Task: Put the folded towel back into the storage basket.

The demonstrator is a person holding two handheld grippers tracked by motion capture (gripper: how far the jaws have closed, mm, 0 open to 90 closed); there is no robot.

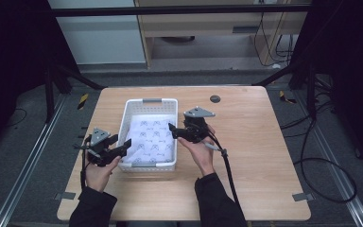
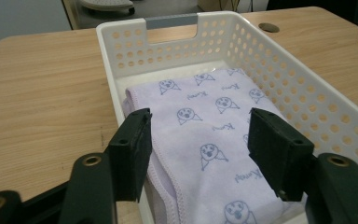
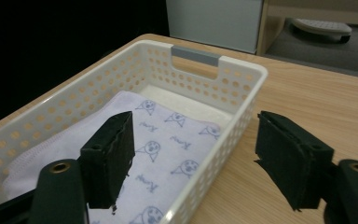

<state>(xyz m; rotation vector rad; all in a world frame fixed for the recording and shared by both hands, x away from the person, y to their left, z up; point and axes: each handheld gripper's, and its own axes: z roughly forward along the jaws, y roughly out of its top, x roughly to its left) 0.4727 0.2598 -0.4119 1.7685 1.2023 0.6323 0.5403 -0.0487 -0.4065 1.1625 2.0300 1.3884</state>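
A white perforated basket (image 1: 147, 105) stands a little left of the middle of the high view, on the pale wooden surface (image 1: 250, 156), its long axis running from the lower part of the frame toward the top. Inside it lies a folded lilac cloth (image 1: 152, 139) printed with small animal faces and script; the cloth covers most of the basket floor and leaves a bare white strip at the far end, under the grey handle.

The left claw (image 1: 124, 146) sits at the lower left corner of the basket in the high view, held by the person's left hand (image 1: 99, 172). In the left gripper view its two black jaws stand wide apart, one at the lower left over the basket's near wall and one at the lower right above the cloth (image 2: 205, 135); nothing is pinched between them, so it is released.

The right claw (image 1: 176, 132) hovers at the basket's right rim, near the centre of the high view. In the right gripper view its jaws are spread as well, the left one above the cloth (image 3: 168, 140) inside the basket (image 3: 233, 88), the right one over the bare surface outside. The basket's side wall seems to lie between them, untouched. This claw too is released.
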